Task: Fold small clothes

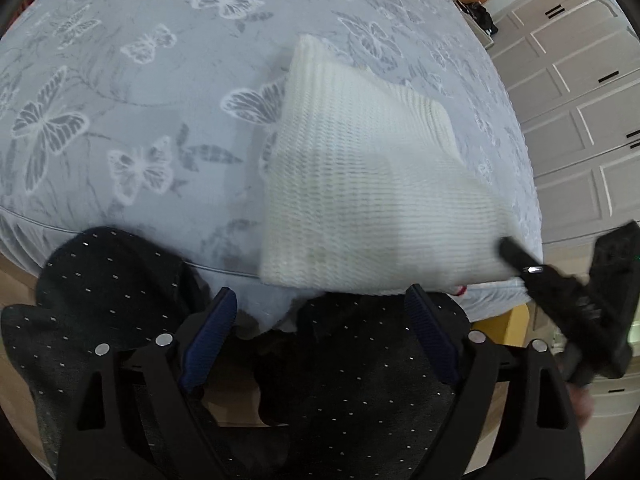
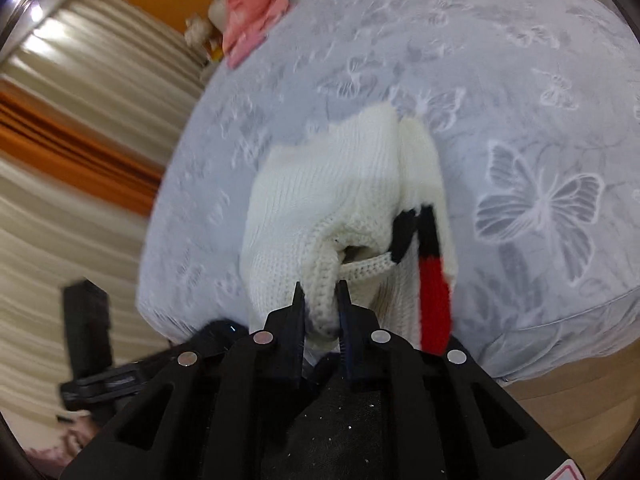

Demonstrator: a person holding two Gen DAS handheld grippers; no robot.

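1. bed (image 1: 132, 128) with a grey butterfly-print cover fills both views
2. white knitted garment (image 1: 360, 184) with a red and black trim lies at the bed's near edge
3. right hand-held gripper (image 2: 320, 304) clamped on the garment's folded knit edge
4. left hand-held gripper (image 1: 320, 316) spread wide, holding nothing

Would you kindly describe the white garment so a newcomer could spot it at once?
On the grey butterfly-print bed, look at the near edge. The white knitted garment lies there, pinched by the right gripper. Its red-and-black trim sets it apart from the pink clothing at the far side.
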